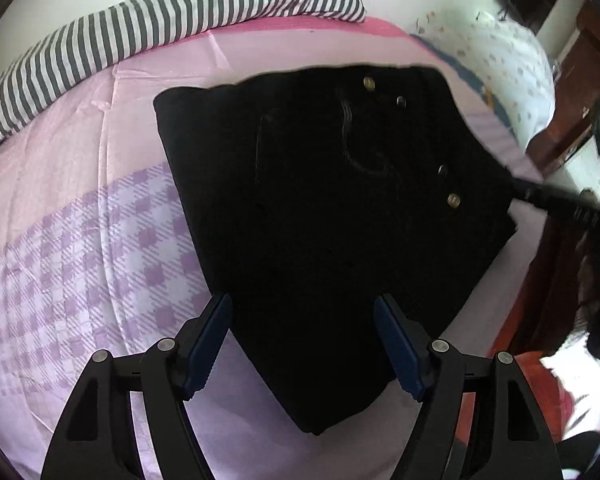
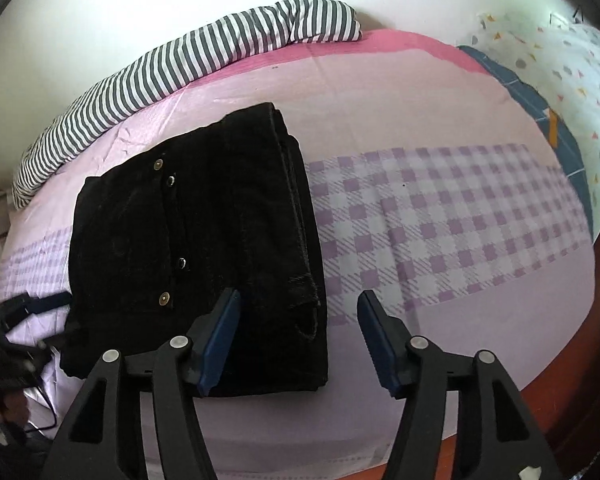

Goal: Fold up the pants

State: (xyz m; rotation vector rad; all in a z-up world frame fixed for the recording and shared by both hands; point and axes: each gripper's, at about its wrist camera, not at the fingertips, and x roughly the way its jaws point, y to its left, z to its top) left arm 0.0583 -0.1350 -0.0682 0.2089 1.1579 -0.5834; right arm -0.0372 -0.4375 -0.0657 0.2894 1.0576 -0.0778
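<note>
The black pants (image 1: pixel 320 216) lie folded into a compact stack on the bed, metal buttons facing up. They also show in the right wrist view (image 2: pixel 204 248), left of centre. My left gripper (image 1: pixel 302 344) is open and empty, hovering above the near corner of the stack. My right gripper (image 2: pixel 298 336) is open and empty, above the stack's near right corner; its left finger (image 2: pixel 220 344) overlaps the fabric in view. The left gripper shows in the right wrist view at the far left (image 2: pixel 24 308), beside the stack.
The bed sheet (image 2: pixel 440 216) is pink and lilac with a checked band. A grey-and-white striped blanket (image 2: pixel 188 60) lies along the wall. A patterned white quilt (image 2: pixel 572 80) sits at the right. The dark wooden bed frame (image 1: pixel 548 280) and red floor lie beyond the edge.
</note>
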